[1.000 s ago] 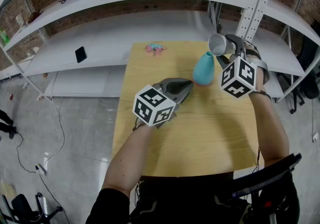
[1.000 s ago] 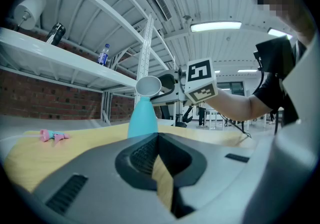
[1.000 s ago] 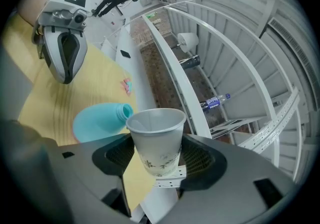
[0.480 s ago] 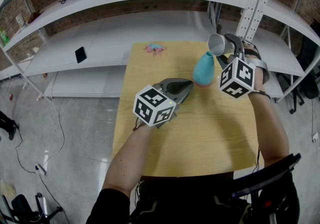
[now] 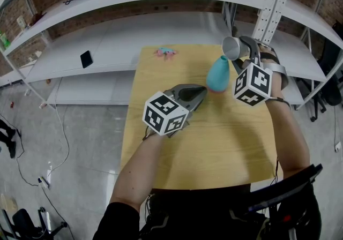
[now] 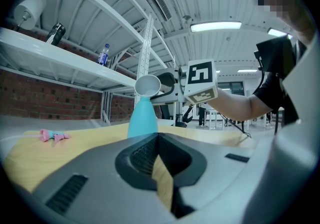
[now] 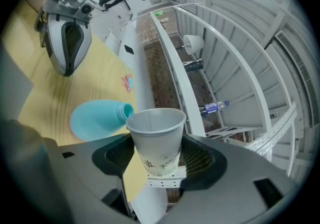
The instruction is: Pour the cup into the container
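A turquoise bottle-shaped container [image 5: 218, 74] stands upright on the far right part of the wooden table [image 5: 214, 142]. My right gripper [image 5: 241, 49] is shut on a white paper cup [image 5: 232, 47]. The cup is tipped on its side, its rim right at the container's mouth. In the right gripper view the cup [image 7: 156, 140] sits between the pads, and the container [image 7: 97, 116] lies just beyond its rim. I see nothing inside the cup. My left gripper [image 5: 203, 90] rests low, just left of the container's base, jaws together and empty. In the left gripper view the container [image 6: 142, 117] and the cup [image 6: 148, 86] stand straight ahead.
A small pink object [image 5: 166, 51] lies near the table's far edge. White shelving runs behind the table, with a black phone [image 5: 86, 58] on it and a perforated upright [image 5: 270, 3] at the right. The table's near half is bare wood.
The right gripper has rolled slightly with the cup, its marker cube shifting a little to the left. The left gripper and the container have stayed put.
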Demonstrator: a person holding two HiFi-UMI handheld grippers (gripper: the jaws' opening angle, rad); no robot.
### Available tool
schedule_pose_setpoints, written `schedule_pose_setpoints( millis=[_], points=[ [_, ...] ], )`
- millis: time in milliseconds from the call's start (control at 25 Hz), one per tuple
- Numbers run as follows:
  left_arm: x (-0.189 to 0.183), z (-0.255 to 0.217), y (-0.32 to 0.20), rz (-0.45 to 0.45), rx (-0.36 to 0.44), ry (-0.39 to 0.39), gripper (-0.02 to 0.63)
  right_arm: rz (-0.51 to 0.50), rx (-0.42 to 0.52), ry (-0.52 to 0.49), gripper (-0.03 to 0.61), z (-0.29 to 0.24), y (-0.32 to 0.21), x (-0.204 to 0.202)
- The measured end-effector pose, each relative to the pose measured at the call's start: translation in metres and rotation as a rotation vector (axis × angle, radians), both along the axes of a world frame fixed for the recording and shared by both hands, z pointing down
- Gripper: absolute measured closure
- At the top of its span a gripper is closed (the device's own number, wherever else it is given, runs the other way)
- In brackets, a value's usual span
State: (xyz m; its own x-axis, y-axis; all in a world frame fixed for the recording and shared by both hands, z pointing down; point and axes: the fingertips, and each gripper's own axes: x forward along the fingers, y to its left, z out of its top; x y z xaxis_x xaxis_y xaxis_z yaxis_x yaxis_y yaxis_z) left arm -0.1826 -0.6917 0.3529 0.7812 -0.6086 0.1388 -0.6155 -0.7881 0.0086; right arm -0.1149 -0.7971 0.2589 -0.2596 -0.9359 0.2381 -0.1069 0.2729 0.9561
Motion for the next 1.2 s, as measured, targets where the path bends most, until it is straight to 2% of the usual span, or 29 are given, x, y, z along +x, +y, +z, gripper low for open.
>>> schedule_pose_setpoints(
  millis=[1200],
  points=[
    [-0.0007,0.0001,0.0003,0.001,0.000,0.000,0.618,0.006,0.034,0.043,0.281,-0.0001,0.0000,-0.0014]
  ],
)
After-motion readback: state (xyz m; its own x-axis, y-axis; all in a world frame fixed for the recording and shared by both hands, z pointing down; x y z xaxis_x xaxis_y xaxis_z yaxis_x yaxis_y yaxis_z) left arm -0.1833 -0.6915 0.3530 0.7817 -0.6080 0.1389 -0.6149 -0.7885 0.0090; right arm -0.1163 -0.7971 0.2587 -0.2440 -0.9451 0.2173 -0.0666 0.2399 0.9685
